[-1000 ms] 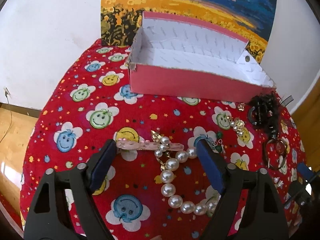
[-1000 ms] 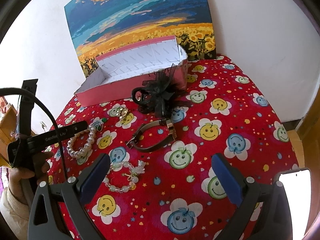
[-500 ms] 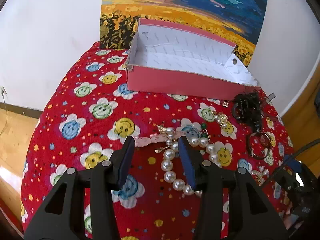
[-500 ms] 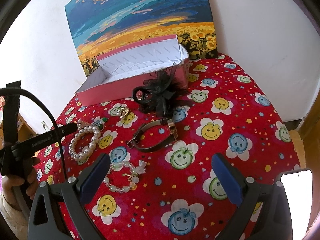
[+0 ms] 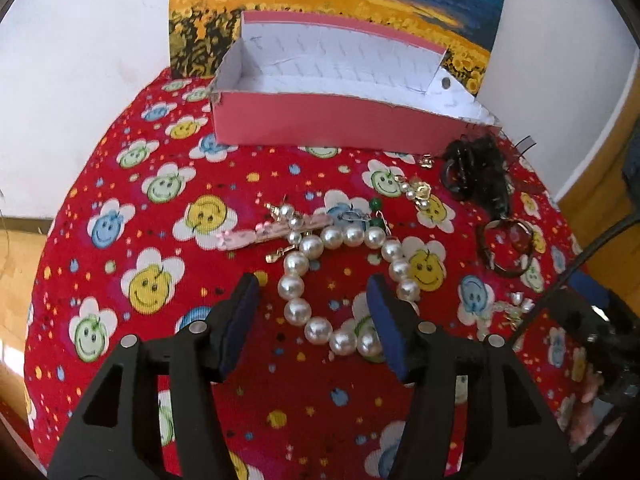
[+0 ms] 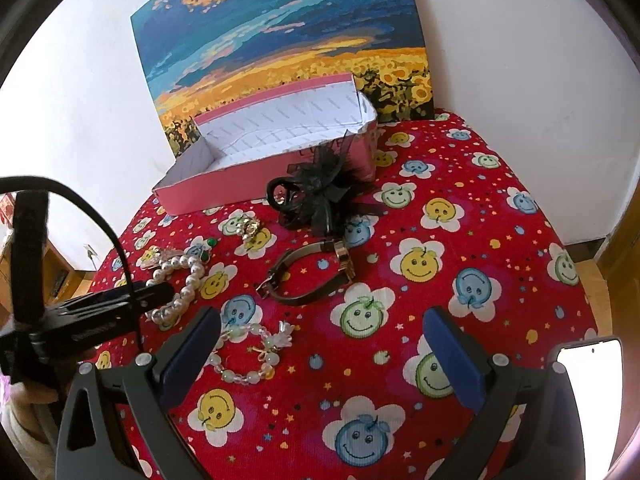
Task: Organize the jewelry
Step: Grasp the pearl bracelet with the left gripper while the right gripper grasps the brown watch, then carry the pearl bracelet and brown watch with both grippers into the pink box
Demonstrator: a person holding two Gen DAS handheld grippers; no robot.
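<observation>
Left wrist view: my left gripper [image 5: 312,300] is partly open, its blue pads straddling the lower loop of the white pearl bracelet [image 5: 344,280] without pinching it. A pink hair clip [image 5: 256,236] lies at 11 o'clock of the pearls, and the open pink cardboard box [image 5: 336,120] sits at 12, well apart. My right gripper [image 6: 320,340] hangs wide open and empty over the red smiley-flower cloth [image 6: 460,240], with a pale green bead bracelet [image 6: 248,352] beside its left pad and a brown leather-strap watch [image 6: 312,272] at 12.
</observation>
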